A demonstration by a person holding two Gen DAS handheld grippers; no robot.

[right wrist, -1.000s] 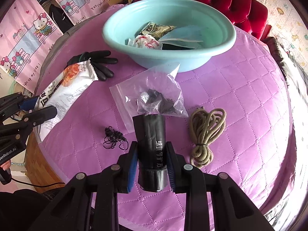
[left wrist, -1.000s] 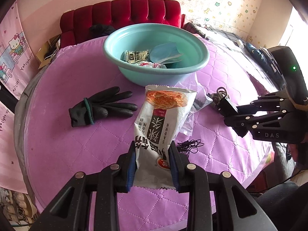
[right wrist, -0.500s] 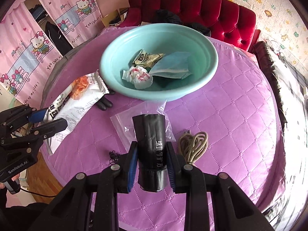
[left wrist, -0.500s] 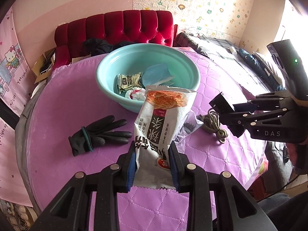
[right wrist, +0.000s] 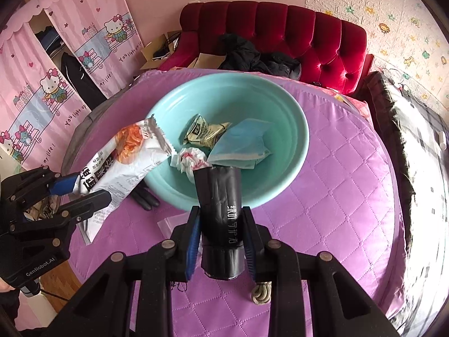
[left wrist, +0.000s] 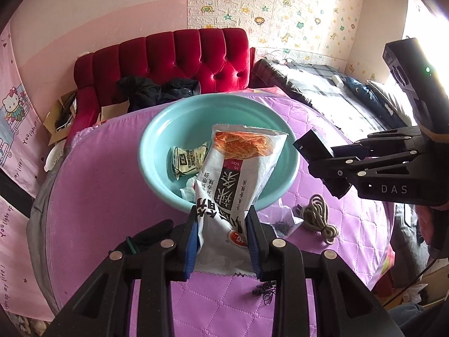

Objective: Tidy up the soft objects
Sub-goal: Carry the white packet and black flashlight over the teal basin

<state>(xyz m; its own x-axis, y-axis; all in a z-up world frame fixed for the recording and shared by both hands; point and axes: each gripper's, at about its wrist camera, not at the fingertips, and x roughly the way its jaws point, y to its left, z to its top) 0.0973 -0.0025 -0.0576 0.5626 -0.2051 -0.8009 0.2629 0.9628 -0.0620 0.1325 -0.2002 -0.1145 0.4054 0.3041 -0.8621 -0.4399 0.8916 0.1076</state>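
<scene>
— Snack packet [left wrist: 235, 179] sitting clamped in the left gripper [left wrist: 223, 241], long axis running straight out from the jaws, far end hanging over the near rim of the teal basin [left wrist: 157, 129].

— And squeezing a black roll [right wrist: 221, 210] in the right gripper [right wrist: 221, 245], also pointing toward the basin, tip just crossing the rim. Lying about level with the other one, neither clearly nearer.

— Already resting inside: small pouch [right wrist: 206, 132], blue mask [right wrist: 241, 146], crumpled wrapper [right wrist: 189, 160].

— Hiding quite a lot, though. Black glove [left wrist: 148, 236] mostly tucked behind the left fingers; clear bag [left wrist: 283, 221] and rope coil [left wrist: 317, 216] partly cut off; thin black cord [left wrist: 265, 287] barely showing.
</scene>
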